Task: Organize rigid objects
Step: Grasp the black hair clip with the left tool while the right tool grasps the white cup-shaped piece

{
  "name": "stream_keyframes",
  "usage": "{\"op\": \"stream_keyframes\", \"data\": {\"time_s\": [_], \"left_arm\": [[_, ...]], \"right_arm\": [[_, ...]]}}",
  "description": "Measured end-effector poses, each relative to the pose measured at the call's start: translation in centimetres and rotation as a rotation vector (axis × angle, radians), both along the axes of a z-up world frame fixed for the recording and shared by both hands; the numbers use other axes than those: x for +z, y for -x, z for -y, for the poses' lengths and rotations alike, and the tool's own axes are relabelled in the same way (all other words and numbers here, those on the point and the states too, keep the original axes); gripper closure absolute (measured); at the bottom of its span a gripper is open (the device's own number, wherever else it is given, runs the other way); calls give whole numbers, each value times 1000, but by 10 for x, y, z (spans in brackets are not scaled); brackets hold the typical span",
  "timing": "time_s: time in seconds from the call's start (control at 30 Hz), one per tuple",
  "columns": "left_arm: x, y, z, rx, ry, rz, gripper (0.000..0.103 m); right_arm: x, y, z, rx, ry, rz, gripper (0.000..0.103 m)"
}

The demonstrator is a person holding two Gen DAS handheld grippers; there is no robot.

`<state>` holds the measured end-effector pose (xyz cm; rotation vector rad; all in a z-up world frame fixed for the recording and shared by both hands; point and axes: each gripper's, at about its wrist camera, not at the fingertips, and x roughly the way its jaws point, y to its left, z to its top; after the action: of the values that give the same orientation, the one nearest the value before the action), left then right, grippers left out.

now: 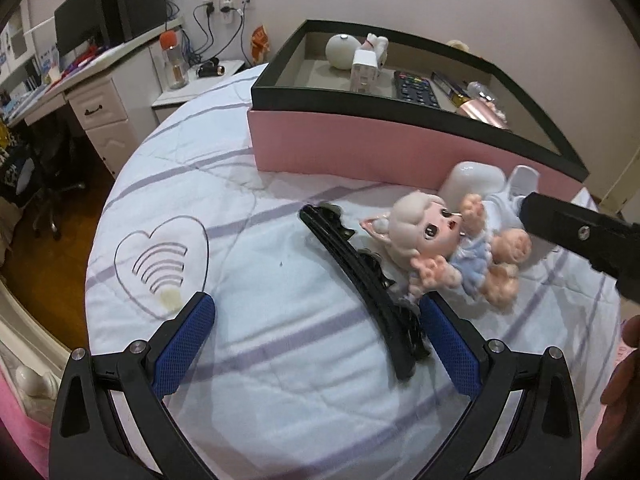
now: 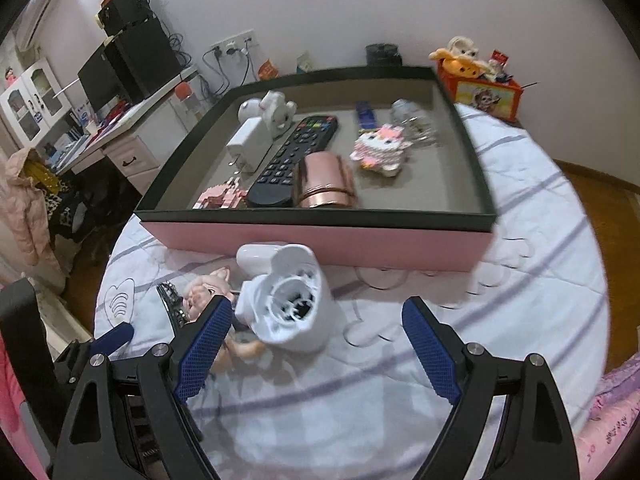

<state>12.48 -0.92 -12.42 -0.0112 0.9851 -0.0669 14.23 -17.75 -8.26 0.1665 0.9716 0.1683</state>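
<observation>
— Where do we stand with the left gripper (image 1: 316, 314)?

— We see it spread wide above the quilt (image 1: 280, 380), nothing between its blue pads (image 1: 184, 344). The black hair clip (image 1: 360, 280) lies on the quilt in front of it, its near end just beside the right pad.

— And the doll?

— The doll (image 1: 452, 248) lies on its back right beside the clip, with the small white hair dryer (image 1: 476, 184) touching it on the far side, close against the pink wall of the box (image 1: 360, 148).

— What do we make of the right gripper (image 2: 320, 316)?

— Also open, holding nothing — its jaws stand wide, low over the quilt. The white dryer's nozzle (image 2: 294, 304) faces that camera and sits between the pads, nearer the left pad (image 2: 200, 352); we cannot tell whether the pad touches it.

— What do we count inside the box?

— From the right wrist view: a black remote (image 2: 296, 156), a rose-gold case (image 2: 326, 184) beside it, a white charger (image 2: 250, 146), a white figurine (image 2: 276, 112), a pink brick toy (image 2: 220, 198), a pink-and-white brick cat (image 2: 382, 148). All rest on the grey floor within the dark rim (image 2: 312, 213).
</observation>
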Motion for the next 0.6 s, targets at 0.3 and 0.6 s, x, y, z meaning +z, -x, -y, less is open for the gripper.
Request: {"op": "stream_keyframes", "data": {"time_s": [0.3,0.6], "left_arm": [[-2,-4,-6,-27,29,31,1],[2,0,-19,-42,78,56,28]], "right_arm": [[-28,-16,-9,40,-8,-50,29],[-27,-9,-14,70,-14,-22,42]]}}
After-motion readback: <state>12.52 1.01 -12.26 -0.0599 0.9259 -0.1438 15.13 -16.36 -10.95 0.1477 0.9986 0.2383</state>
